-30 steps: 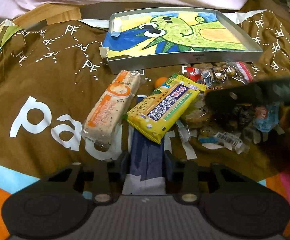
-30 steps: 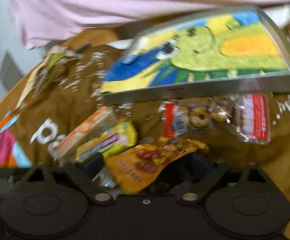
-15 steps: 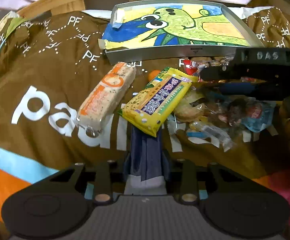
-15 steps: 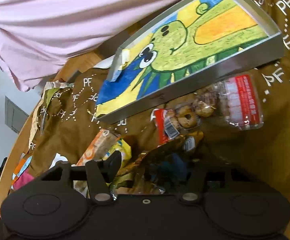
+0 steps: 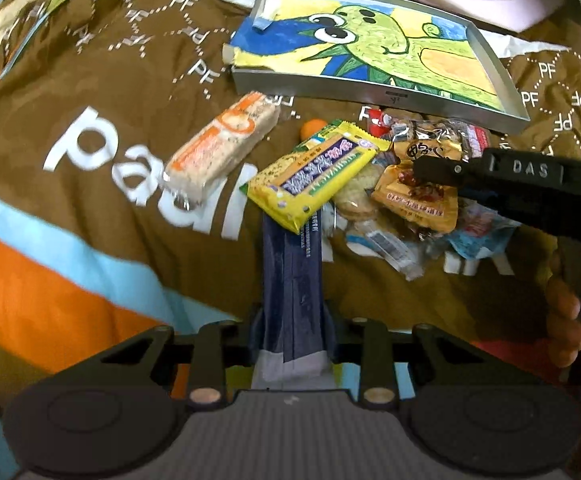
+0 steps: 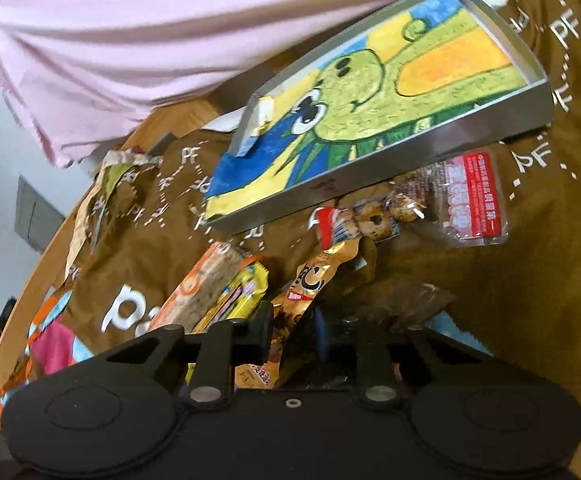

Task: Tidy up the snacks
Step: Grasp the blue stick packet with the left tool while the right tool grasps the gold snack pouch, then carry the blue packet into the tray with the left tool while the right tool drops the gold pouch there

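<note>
The silver tray (image 5: 374, 92), lined with a green cartoon drawing, is being taken as the landmark: it is lying on the brown printed cloth (image 5: 102, 92) that is covering the bench, and every loose snack is lying on its near side. A dark blue stick packet (image 5: 292, 280) is being gripped between the closed fingers of the left hand-held gripper (image 5: 292, 320); its long axis is running straight forward from that gripper toward the tray, and its far end is tucked under the yellow snack packet (image 5: 314, 176). An orange-brown packet (image 6: 310, 292) is being clamped by the right hand-held gripper (image 6: 290, 336), whose jaws are closed on its lower part; the packet's free end is pointing up toward the tray's near wall. In the left wrist view the same gripper is being seen from the side, reaching into the pile just in front of the tray.

A sesame bar (image 5: 222, 148) in an orange and white wrapper is lying diagonally off the tray's near left corner, and a clear bag of round cookies (image 6: 410, 208) is resting against the near wall.

The coming move is judged to turn on this: the tray is lying ahead of both grippers, with the right one nearer to it, so the orange-brown packet is likely to be lifted over the near wall first. No snack can be seen inside the tray, so the sorting appears to be at an early stage.
</note>
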